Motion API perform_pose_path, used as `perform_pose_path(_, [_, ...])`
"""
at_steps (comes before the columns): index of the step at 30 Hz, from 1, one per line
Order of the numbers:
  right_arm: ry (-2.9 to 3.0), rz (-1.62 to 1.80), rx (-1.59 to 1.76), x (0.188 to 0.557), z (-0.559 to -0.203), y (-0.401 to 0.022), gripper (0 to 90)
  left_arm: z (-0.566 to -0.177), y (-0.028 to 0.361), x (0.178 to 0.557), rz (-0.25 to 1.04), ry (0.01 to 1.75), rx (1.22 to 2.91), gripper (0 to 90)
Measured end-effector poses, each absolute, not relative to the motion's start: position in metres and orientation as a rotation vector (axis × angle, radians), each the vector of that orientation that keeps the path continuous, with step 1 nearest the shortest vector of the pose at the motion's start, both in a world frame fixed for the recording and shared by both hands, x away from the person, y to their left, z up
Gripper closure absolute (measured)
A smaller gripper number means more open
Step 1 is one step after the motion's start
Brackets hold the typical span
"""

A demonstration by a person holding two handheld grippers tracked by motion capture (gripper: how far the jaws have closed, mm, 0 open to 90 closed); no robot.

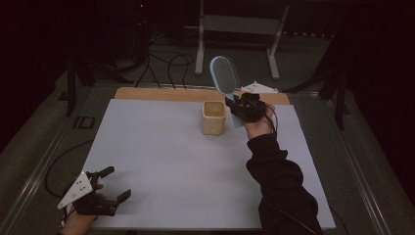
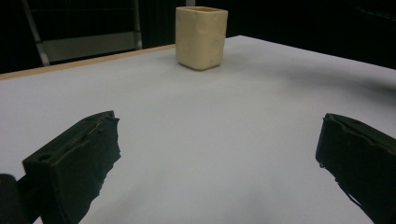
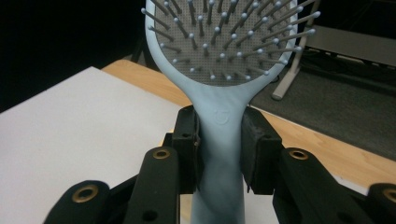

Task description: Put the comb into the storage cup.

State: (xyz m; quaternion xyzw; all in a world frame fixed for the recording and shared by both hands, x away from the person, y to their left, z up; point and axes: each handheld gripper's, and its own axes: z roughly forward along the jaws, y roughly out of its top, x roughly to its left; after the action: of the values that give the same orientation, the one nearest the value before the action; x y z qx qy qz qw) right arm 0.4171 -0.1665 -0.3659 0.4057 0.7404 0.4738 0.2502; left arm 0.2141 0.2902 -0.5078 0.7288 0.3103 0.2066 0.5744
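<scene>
The cream cup (image 1: pixel 214 117) stands on the white sheet (image 1: pixel 171 161) at nine o'clock from your right gripper (image 1: pixel 236 104), just beside it. That gripper clamps the blue hairbrush (image 1: pixel 224 74) by its handle, head raised at eleven o'clock. Your left gripper (image 1: pixel 113 183) sits spread, empty.
</scene>
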Motion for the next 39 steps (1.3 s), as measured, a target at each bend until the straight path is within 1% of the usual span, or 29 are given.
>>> perform_pose_path(9, [1.967, 1.33, 1.094, 0.431, -0.358, -0.159, 70.1, -0.508, 0.291, 0.214, 0.483, 0.727, 1.701, 0.0])
perform_pose_path(39, [1.961, 1.402, 1.072, 0.465, -0.361, -0.125, 70.1, -0.508, 0.292, 0.214, 0.479, 0.724, 1.695, 0.0])
